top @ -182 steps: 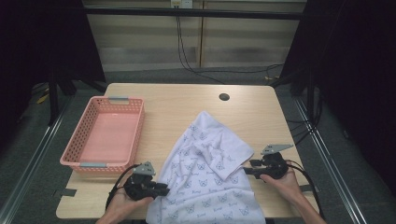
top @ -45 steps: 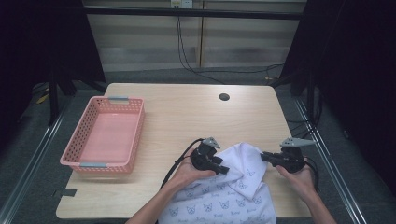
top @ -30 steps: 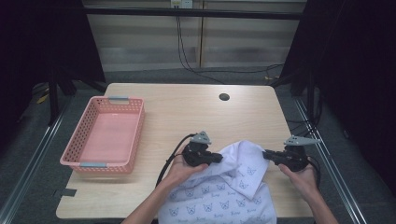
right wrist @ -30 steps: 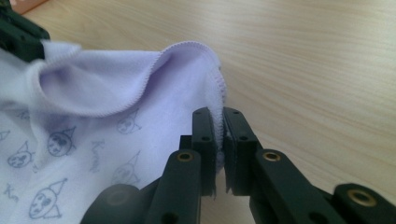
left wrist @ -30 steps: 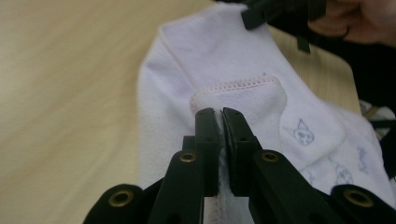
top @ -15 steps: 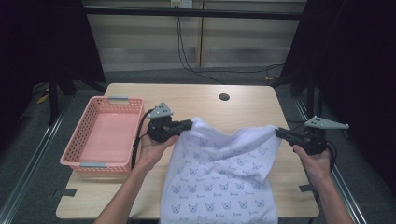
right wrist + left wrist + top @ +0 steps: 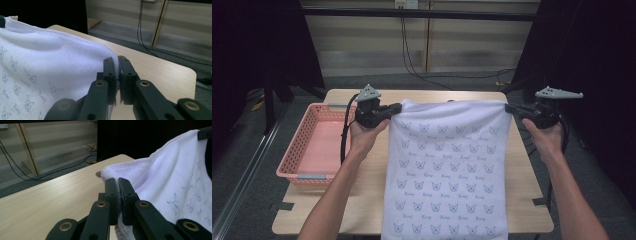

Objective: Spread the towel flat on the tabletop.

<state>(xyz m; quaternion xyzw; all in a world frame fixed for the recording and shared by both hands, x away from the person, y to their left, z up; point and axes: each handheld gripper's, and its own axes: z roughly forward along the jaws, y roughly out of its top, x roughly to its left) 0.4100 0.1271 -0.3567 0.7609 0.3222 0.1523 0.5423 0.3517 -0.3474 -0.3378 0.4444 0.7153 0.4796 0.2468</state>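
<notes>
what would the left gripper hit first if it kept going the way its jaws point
Probably the right gripper: the left gripper points along the white cat-print towel's stretched top edge toward it, above the table; depth is uncertain.

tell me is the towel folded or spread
Spread: the towel hangs flat as one sheet, its top corners pinched by the left gripper and right gripper.

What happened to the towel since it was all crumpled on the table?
Both grippers, left gripper and right gripper, clamped on its top corners, rose and spread apart, so the towel now hangs flat and stretched. The pink basket and table stayed put.
</notes>
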